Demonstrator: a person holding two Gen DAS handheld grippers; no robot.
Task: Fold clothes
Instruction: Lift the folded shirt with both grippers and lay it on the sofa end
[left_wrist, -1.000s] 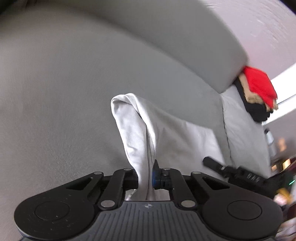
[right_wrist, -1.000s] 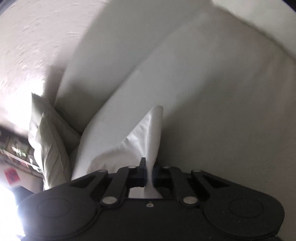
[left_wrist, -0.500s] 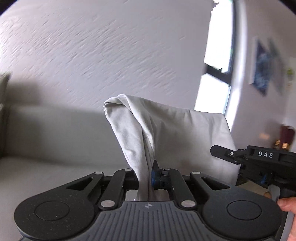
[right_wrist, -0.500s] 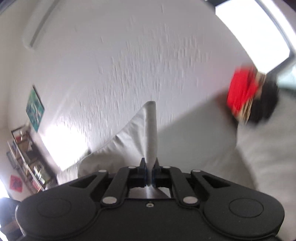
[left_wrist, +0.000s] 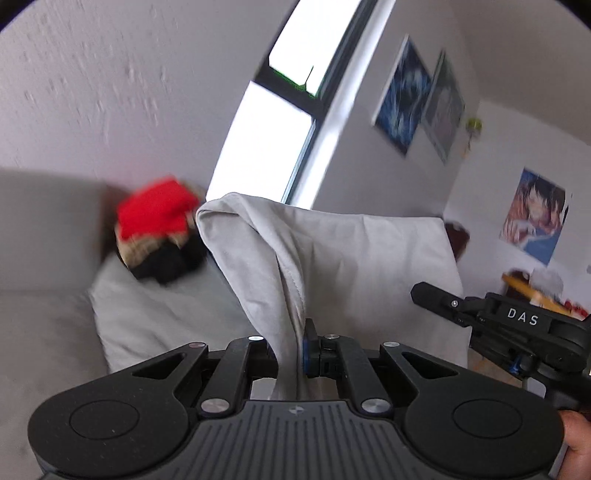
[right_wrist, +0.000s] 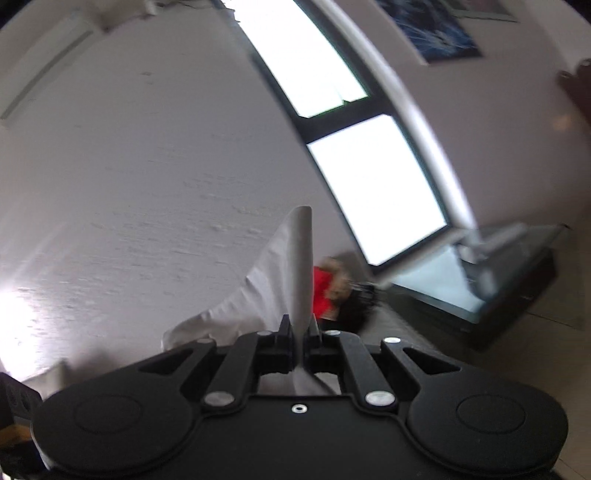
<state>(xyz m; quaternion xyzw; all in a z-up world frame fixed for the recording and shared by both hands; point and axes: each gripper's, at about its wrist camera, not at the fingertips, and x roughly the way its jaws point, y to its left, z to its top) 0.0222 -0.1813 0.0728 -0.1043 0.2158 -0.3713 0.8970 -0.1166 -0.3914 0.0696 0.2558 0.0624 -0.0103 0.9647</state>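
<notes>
Both grippers have swung up off the grey sofa cushions that filled the frames a second ago, so wall, window and posters now sit behind them, with the same cloth pinched throughout.

At the lower centre of its own view, the left gripper (left_wrist: 295, 350) has its jaws pressed together on a bunched corner of the light grey garment (left_wrist: 351, 266). From there the cloth rises in a peak and spreads as a taut sheet toward the right gripper (left_wrist: 436, 295), which enters at the right edge, where part of a hand (left_wrist: 576, 439) shows beneath it.

Seen from the right wrist, the right gripper (right_wrist: 299, 336) is likewise clamped on a thin upright fold of the garment (right_wrist: 295, 266), which drapes off to the left.

On the sofa (left_wrist: 44, 229), at the left of the left-wrist frame, a blurred pile of clothes (left_wrist: 159, 229), red on top and black beneath, lies on a pale cushion (left_wrist: 147, 314), well apart from the held garment. Above the sheet's top edge lie only wall and the bright window (left_wrist: 266, 129).
</notes>
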